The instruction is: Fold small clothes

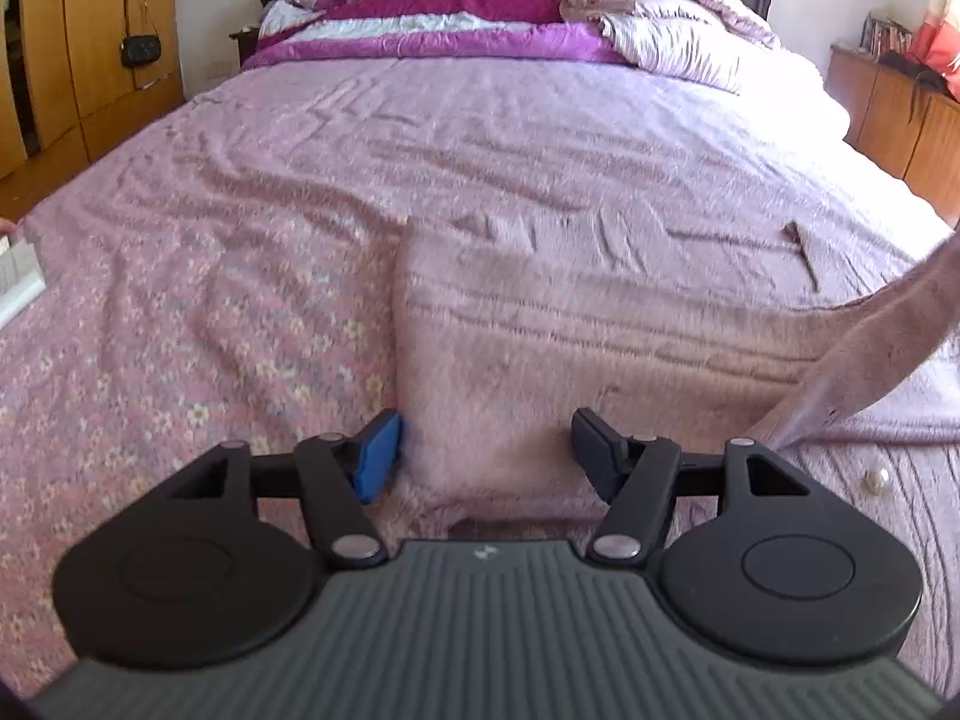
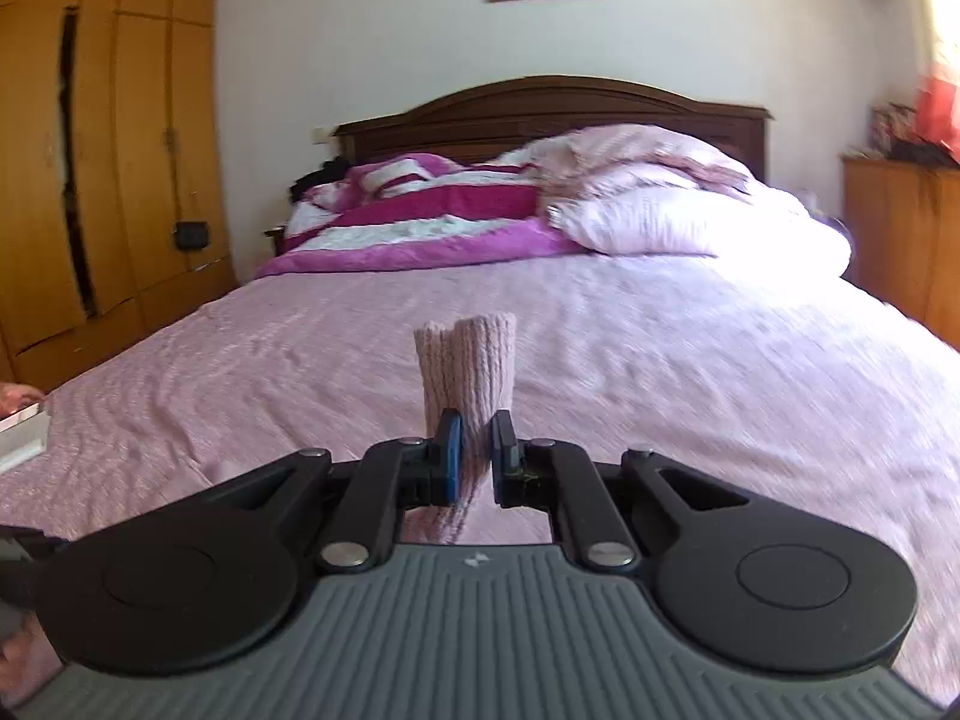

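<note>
A fuzzy pink sweater [image 1: 570, 336] lies flat on the bed. My left gripper [image 1: 486, 450] is open, its fingers astride the sweater's near edge, low over the fabric. One sleeve [image 1: 870, 354] rises off the bed to the right edge of the left wrist view. My right gripper [image 2: 477, 450] is shut on that sleeve's ribbed cuff [image 2: 468, 360], which sticks up between the pads, held above the bed.
The bed has a pink sheet [image 1: 240, 240], with piled magenta and white quilts [image 1: 456, 18] at the headboard. Wooden wardrobes [image 2: 90, 150] stand left, a wooden cabinet [image 2: 900, 240] right. A white object [image 1: 18, 276] lies at the bed's left edge. A small pearl button [image 1: 876, 480] shows near right.
</note>
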Demonstrator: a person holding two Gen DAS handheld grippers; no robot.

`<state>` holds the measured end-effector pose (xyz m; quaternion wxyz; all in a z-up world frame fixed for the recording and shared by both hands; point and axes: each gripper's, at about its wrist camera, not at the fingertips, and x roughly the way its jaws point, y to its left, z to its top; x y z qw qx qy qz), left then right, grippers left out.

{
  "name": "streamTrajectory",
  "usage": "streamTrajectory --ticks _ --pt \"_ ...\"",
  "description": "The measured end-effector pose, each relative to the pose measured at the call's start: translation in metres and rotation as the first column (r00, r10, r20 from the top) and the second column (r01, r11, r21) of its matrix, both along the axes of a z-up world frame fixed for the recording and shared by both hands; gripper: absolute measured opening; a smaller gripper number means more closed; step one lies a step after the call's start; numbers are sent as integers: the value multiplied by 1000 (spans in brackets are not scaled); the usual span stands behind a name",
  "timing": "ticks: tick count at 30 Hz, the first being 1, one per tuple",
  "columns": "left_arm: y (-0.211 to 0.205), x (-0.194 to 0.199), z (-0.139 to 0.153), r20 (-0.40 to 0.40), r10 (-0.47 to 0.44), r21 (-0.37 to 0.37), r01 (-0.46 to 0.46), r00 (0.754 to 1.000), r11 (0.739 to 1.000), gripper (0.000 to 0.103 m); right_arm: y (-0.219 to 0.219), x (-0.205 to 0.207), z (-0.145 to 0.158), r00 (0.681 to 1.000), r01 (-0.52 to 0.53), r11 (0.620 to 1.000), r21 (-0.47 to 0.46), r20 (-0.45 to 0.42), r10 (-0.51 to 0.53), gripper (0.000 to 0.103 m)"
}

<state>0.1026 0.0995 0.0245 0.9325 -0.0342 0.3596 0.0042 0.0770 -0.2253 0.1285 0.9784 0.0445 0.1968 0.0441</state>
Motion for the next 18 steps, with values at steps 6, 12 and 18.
streamTrajectory --ticks 6,12,18 --pt "-1 -2 -3 -4 2 6 -1 1000 1000 64 -56 -30 -58 981 130 986 109 -158 -112 12" --pt "-6 -3 -1 -13 -1 25 2 1000 1000 64 -77 -61 -75 969 203 969 138 -169 -178 12" --pt "-11 -4 -2 -14 -2 43 3 1000 999 64 -81 -40 -57 975 175 973 151 -161 -151 29"
